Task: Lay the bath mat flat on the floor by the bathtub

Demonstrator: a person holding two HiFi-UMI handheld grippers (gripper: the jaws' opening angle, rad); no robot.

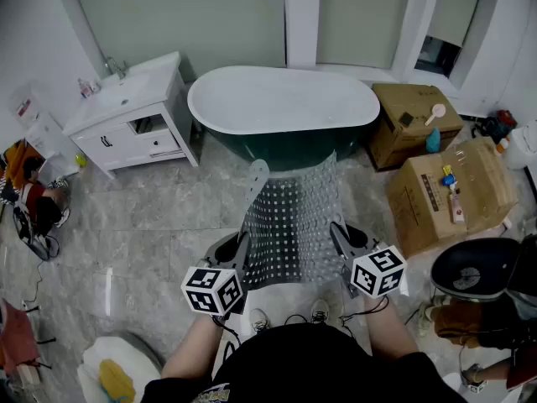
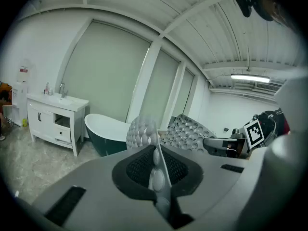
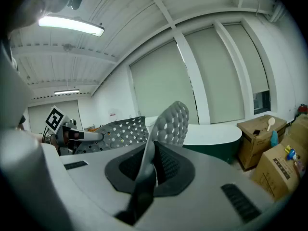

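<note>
A grey perforated bath mat [image 1: 294, 221] hangs stretched between my two grippers, held up off the marble floor in front of the dark green bathtub [image 1: 284, 112]. My left gripper [image 1: 243, 246] is shut on the mat's near left corner [image 2: 156, 165], and the mat's bumpy edge [image 2: 142, 131] sticks up past the jaws. My right gripper [image 1: 340, 240] is shut on the near right corner [image 3: 147, 170], with a flap of mat [image 3: 171, 121] rising beyond it. The mat's far edge reaches toward the tub.
A white vanity with sink [image 1: 130, 116] stands left of the tub. Two cardboard boxes [image 1: 449, 187] sit to the right, a black round stool [image 1: 478, 267] nearer. A seated person [image 1: 33, 200] is at far left. Grey marble floor [image 1: 151, 217] spreads between.
</note>
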